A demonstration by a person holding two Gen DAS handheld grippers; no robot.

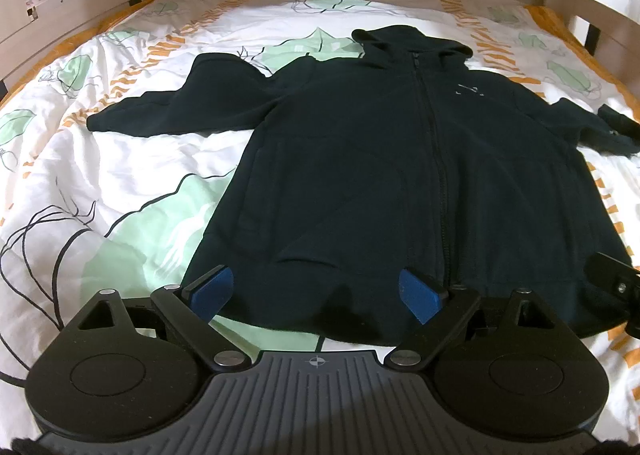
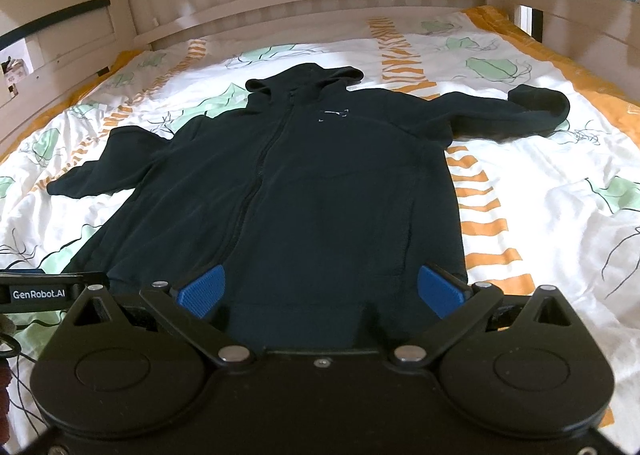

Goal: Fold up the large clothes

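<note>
dark navy zip-up hoodie (image 2: 320,183) lies flat, front up, sleeves spread, mid-frame on a leaf-print duvet (image 2: 540,215), small pale chest logo unreadable, "genrobot.ai" at lower left, left gripper (image 1: 316,291) and right gripper (image 2: 320,287) both released over its hem.

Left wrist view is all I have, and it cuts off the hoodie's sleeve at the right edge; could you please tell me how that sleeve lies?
Observer: In the right wrist view that sleeve lies stretched out sideways on the quilt, its end curled.
Operator: Thank you. Is the right tool open?
Observer: Yes, the right tool is open, its blue pads spread wide by the hem of the hoodie, with nothing gripped.
</note>
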